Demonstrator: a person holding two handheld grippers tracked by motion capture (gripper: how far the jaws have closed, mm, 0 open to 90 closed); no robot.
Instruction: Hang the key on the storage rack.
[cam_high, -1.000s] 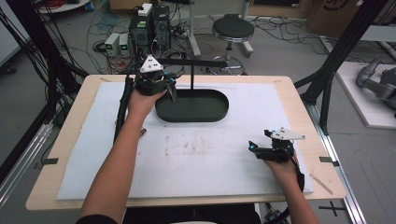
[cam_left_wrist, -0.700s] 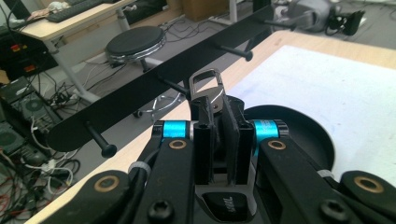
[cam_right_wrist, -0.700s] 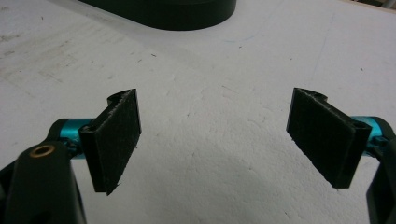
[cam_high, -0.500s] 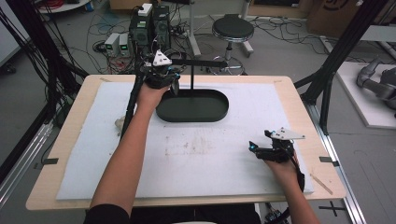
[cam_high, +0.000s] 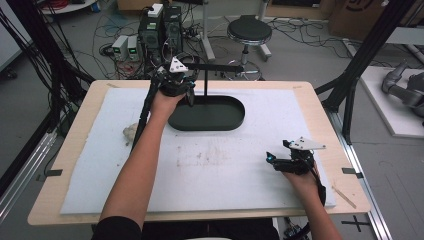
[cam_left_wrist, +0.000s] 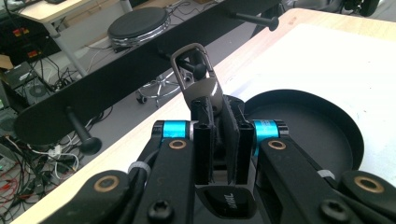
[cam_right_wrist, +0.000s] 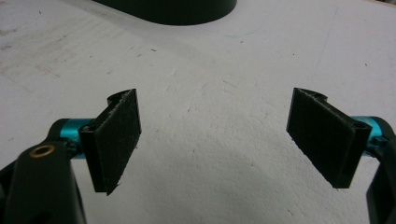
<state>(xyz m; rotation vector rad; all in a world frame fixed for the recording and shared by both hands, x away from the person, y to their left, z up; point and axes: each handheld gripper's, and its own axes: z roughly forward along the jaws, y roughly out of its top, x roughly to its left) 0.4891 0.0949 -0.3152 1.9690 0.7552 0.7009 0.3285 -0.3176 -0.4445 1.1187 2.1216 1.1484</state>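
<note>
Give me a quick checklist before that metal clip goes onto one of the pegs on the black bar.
1. Left hand-held gripper shut on carabiner: ok.
2. Clip loop pointing toward a rack peg: ok.
3. Loop already over the peg: cannot tell.
4. Rack bar upright on its oval base: ok.
5. Right hand-held gripper open, resting on the white mat, out of the way: ok.

Left tool (cam_high: 186, 89) raised by black stand's crossbar (cam_high: 216, 67), right tool (cam_high: 280, 157) resting on white mat (cam_high: 300, 115)
</note>
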